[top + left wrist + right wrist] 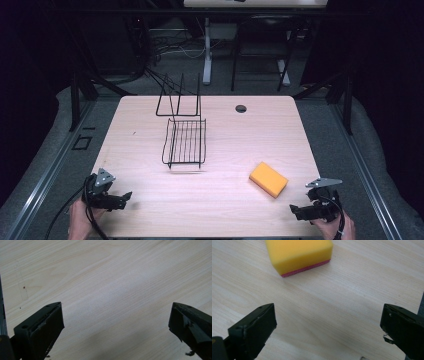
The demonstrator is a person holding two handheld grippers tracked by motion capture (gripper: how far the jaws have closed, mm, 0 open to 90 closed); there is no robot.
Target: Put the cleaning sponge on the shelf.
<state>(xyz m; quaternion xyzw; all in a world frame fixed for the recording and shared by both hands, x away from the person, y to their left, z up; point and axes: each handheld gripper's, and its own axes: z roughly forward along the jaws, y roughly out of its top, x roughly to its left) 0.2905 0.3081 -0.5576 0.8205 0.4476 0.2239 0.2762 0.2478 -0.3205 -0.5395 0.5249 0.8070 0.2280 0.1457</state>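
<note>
At the near edge of the pale wooden table (225, 210), the left gripper (117, 200) sits at about seven o'clock, held in the person's left hand (80, 220), its jaws spread wide with nothing between them; in the left gripper view they frame bare wood grain. At about five o'clock the right gripper (300, 212), held in the right hand (340, 230), is likewise released, jaws far apart and empty, pointing inward along the table's front. Just beyond it, toward four o'clock, lies a yellow sponge (268, 179) flat on the table, apart from both grippers; the right gripper view shows the yellow sponge (299, 255) ahead of the jaws, with a thin pink-red layer along its underside. Farther in, near the table's centre, a black wire rack (184, 142) rests with its ribbed tray toward the person and its upright frame rising at twelve o'clock. Toward one o'clock, near the far edge, is a small dark round hole (241, 108) in the tabletop.
</note>
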